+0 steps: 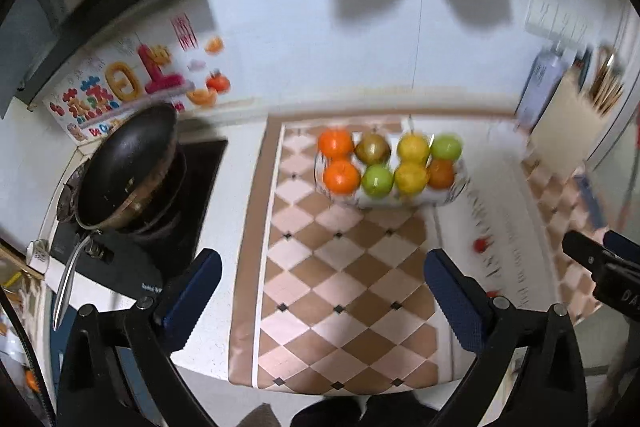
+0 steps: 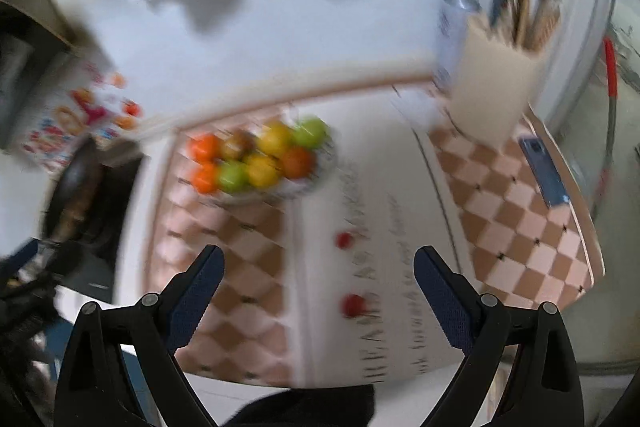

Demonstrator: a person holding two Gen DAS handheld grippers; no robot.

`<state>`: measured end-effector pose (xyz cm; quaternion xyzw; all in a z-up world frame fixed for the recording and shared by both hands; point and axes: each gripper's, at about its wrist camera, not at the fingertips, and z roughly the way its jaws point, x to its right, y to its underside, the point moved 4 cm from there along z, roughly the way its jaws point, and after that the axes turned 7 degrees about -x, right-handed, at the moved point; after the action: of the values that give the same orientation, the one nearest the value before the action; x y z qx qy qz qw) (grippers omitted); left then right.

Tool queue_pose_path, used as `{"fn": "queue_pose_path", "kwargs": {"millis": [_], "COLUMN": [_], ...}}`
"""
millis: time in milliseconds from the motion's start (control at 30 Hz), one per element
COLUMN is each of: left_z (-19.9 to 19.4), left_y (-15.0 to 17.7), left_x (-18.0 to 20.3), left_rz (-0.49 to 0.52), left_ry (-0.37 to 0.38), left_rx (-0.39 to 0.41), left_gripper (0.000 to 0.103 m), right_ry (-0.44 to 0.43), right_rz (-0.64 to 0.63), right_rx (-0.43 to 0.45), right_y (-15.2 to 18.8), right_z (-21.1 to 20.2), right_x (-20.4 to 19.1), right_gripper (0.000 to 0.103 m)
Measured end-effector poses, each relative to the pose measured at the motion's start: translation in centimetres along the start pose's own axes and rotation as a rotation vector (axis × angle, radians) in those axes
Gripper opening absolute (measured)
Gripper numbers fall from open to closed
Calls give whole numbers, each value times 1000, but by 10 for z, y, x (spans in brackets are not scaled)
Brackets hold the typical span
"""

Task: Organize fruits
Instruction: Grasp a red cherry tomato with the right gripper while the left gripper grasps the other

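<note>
The wall poster (image 1: 120, 83) behind the pan bears a large "10"; the white mat's (image 2: 372, 227) lettering is too blurred to read.

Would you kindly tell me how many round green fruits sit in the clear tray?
2: one green fruit at the back row's right end, another green fruit second from left in front. None seems hidden.

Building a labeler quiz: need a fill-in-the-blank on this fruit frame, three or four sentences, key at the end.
1. The fruits sit in a clear bowl in two rows of ____.
2. The left hand-held gripper is ____, with nothing between its fingers.
3. The black pan sits to the ____ of the bowl in the left wrist view.
4. The bowl rests on a ____-patterned mat.

Missing words: four; open; left; checkered
</note>
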<state>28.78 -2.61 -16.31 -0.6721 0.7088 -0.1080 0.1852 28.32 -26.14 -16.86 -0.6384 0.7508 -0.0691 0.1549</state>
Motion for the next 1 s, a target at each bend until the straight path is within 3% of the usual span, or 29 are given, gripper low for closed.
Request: {"fn": "queue_pose_path", "kwargs": {"millis": [33,100,233,367,467,567,733,800,967,1000], "left_z": [11,41,88,117,133,148,184,198,217,218], "left_y": [1,4,16,22,21,15,-1,-5,-4,-3], "left_x": [6,25,60,86,105,123,170,191,229,233], "left_rz": [12,53,131,184,190,184,140,145,205,211], "left_ry": [-20,-58,-83,-83,-44,28,215,261,282,282], "left_rx": [-20,-90,-193,-270,-319,-373,-486,-519,-546,-548], "left_gripper": [103,103,103,103,103,103,102,94,50,47], "right_ry": [0,-13,-59,-82,-81,-105,-71,-58,-29,-28], "right_rz": [8,27,68,64,29,51,107,131,175,183], "right_rx": [-46,-131,-280,-357,-327,-292,-232,-230,-227,-227], "right_y": [4,14,39,58,60,48,25,18,10,9], "right_z": [22,64,138,180,185,175,158,157,156,157], "right_x": [10,26,45,47,44,52,94,115,158,163], "right_gripper": [92,70,62,46,33,33,33,33,33,33]}}
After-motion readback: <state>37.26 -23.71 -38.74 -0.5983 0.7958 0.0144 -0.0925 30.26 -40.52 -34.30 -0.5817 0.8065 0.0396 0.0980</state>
